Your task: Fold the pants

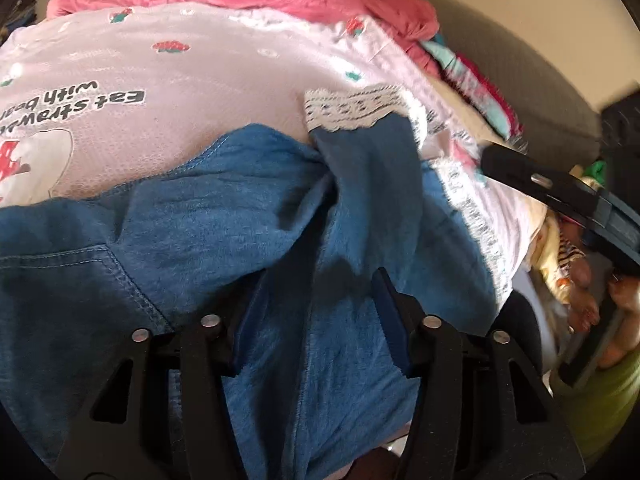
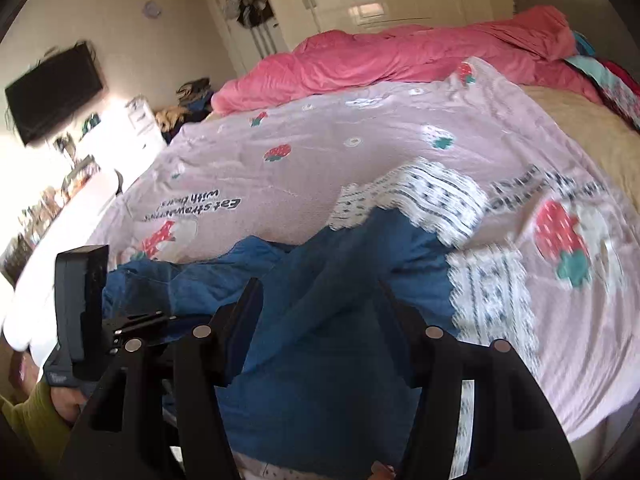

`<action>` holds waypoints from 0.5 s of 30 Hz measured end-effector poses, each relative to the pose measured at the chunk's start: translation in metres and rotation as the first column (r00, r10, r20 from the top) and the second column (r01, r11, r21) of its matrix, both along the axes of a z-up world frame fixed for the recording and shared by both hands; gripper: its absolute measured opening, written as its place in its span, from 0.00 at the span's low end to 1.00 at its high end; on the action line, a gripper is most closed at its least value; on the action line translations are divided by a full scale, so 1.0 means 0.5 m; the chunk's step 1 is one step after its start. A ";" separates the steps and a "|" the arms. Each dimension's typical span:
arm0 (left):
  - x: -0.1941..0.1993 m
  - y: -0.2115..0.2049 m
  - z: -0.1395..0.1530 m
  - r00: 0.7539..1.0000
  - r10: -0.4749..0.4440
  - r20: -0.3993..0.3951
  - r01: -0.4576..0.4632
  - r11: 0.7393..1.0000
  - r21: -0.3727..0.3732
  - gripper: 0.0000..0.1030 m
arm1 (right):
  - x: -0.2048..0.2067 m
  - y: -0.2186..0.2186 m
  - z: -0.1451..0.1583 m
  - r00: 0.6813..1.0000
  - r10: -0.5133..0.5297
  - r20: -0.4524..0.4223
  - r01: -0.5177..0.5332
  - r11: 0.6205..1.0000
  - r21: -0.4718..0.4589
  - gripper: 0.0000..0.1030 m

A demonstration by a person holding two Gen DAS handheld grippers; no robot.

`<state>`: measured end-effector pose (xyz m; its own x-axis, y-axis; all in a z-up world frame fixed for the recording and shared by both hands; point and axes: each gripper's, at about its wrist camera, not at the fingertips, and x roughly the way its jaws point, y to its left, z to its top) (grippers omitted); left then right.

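Blue fabric of the pants [image 1: 280,240] fills the gap of the left gripper [image 1: 316,320] and the right gripper [image 2: 320,320] — whether either clamps, I cannot tell. They lie rumpled on the bed [image 2: 320,152]; likely still spreading — next, flatten the lace cuffs [image 2: 432,196].

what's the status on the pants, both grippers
Left gripper and right gripper both over the blue pants, jaws part open, denim between the pads, grip unclear. Pants crumpled on pink strawberry bedspread, lace cuffs splayed, unfolded. Nothing in the way.
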<state>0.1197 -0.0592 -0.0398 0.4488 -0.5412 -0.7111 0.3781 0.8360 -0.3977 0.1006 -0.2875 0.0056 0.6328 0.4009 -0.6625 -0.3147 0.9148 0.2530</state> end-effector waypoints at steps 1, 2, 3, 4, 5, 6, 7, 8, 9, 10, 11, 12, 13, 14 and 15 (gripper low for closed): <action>-0.002 -0.001 -0.001 1.000 -0.013 0.005 0.014 1.000 -0.020 0.30 | 0.025 0.019 -0.004 1.000 0.020 -0.008 -0.020 0.999 -0.036 0.55; -0.006 -0.005 -0.001 0.999 -0.032 0.012 0.032 0.999 -0.038 0.29 | 0.048 0.037 -0.008 0.999 0.027 -0.017 -0.029 0.996 -0.079 0.55; -0.008 -0.008 -0.001 0.999 -0.042 0.021 0.043 0.998 -0.043 0.25 | 0.068 0.050 -0.011 0.999 0.028 -0.030 -0.031 0.994 -0.101 0.55; -0.012 -0.012 0.000 0.998 -0.052 0.031 0.053 0.998 -0.046 0.21 | 0.099 0.068 -0.019 0.998 0.035 -0.056 -0.042 0.992 -0.119 0.55; -0.017 -0.017 -0.001 0.997 -0.071 0.034 0.073 0.995 -0.065 0.18 | 0.132 0.085 -0.029 0.996 0.039 -0.086 -0.050 0.990 -0.129 0.55; -0.019 -0.023 -0.002 0.996 -0.084 0.029 0.086 0.993 -0.084 0.13 | 0.148 0.095 -0.034 0.995 0.031 -0.099 -0.044 0.989 -0.139 0.55; -0.023 -0.028 -0.004 0.995 -0.097 0.025 0.099 0.990 -0.105 0.12 | 0.177 0.113 -0.044 0.993 0.020 -0.114 -0.040 0.984 -0.174 0.55; -0.029 -0.035 -0.004 0.993 -0.119 0.027 0.121 0.985 -0.121 0.12 | 0.195 0.128 -0.051 0.993 0.015 -0.120 -0.041 0.977 -0.208 0.55; -0.033 -0.042 -0.001 0.991 -0.129 0.035 0.132 0.984 -0.119 0.12 | 0.213 0.142 -0.060 0.992 0.006 -0.125 -0.036 0.970 -0.241 0.55; -0.038 -0.049 0.001 0.989 -0.138 0.046 0.142 0.984 -0.109 0.12 | 0.235 0.157 -0.071 0.991 -0.001 -0.135 -0.036 0.962 -0.272 0.55; -0.041 -0.053 0.004 0.988 -0.144 0.054 0.148 0.984 -0.099 0.12 | 0.250 0.164 -0.079 0.989 -0.007 -0.149 -0.035 0.959 -0.281 0.55; -0.043 -0.054 0.005 0.988 -0.144 0.056 0.149 0.984 -0.101 0.12 | 0.265 0.170 -0.088 0.986 -0.024 -0.168 -0.026 0.957 -0.290 0.55; -0.043 -0.053 0.004 0.989 -0.142 0.052 0.146 0.984 -0.106 0.12 | 0.282 0.176 -0.100 0.981 -0.047 -0.187 -0.013 0.951 -0.308 0.55; -0.042 -0.052 0.004 0.989 -0.137 0.050 0.141 0.984 -0.106 0.12 | 0.293 0.180 -0.108 0.979 -0.063 -0.194 -0.004 0.945 -0.326 0.55; -0.043 -0.050 0.005 0.990 -0.130 0.055 0.134 0.986 -0.098 0.12 | 0.303 0.182 -0.115 0.978 -0.078 -0.194 0.005 0.937 -0.350 0.55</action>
<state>0.0983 -0.0840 -0.0374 0.4010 -0.6658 -0.6292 0.5032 0.7340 -0.4560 0.2521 -0.1963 -0.0518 0.4820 0.1002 -0.8704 -0.2501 0.9678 -0.0271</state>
